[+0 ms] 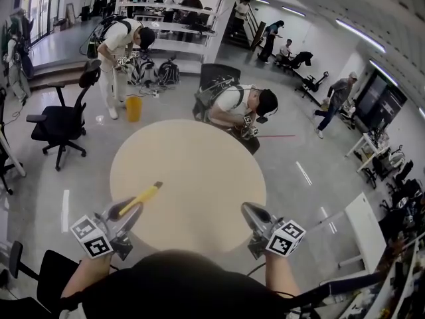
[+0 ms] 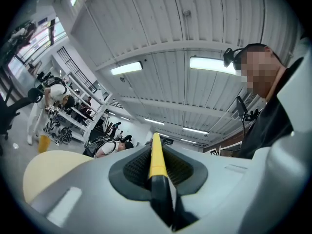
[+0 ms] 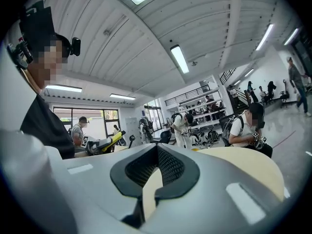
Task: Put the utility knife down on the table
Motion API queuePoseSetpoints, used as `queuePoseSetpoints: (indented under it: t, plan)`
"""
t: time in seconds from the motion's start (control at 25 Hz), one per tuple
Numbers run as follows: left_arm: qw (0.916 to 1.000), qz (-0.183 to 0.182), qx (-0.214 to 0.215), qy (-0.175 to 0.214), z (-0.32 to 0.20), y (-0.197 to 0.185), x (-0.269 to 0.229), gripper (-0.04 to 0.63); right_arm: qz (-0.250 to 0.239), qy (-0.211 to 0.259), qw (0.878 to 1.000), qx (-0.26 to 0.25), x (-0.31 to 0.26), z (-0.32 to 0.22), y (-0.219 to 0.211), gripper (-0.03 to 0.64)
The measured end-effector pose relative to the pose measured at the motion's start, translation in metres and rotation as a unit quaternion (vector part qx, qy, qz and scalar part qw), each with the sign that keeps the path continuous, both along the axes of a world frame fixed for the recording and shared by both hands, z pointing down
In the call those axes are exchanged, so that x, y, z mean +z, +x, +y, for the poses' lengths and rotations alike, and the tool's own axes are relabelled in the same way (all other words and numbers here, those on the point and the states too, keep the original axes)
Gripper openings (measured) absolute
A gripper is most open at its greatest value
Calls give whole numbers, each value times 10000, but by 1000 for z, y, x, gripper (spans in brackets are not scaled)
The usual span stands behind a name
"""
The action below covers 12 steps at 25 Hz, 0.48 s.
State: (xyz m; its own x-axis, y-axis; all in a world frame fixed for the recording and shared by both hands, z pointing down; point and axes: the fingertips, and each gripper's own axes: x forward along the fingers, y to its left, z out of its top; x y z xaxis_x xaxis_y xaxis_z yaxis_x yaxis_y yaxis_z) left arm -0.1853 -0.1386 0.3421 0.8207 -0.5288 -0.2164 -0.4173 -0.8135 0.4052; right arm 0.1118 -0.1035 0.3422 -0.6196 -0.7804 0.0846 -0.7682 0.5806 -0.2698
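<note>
Bright strip lights, fisheye edges.

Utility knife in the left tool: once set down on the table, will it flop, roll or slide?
Probably stiff: the utility knife juts straight out of the left tool without sagging. Its body looks slim and flat, so rolling seems unlikely. The table top looks smooth, so it might slide if nudged.

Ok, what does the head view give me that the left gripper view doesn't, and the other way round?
Head view only: the right gripper, empty, and the whole round table top. Left gripper view only: the jaws clamped on the utility knife up close, plus ceiling lights. Both: the knife held by the left gripper, over the table's near edge, not yet set down.
</note>
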Motion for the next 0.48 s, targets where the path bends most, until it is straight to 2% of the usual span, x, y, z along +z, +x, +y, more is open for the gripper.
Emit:
queuePoseSetpoints:
  t: [0.24,0.48]
  plan:
    - [9997,-146,-157,-86,-30,43,10,67,-105,-76,9997,-219,19,-40,40,15]
    - [9965,-252,-785,-147,-74,95,12,67,-308,-60,9966,-767,32,-118,94,15]
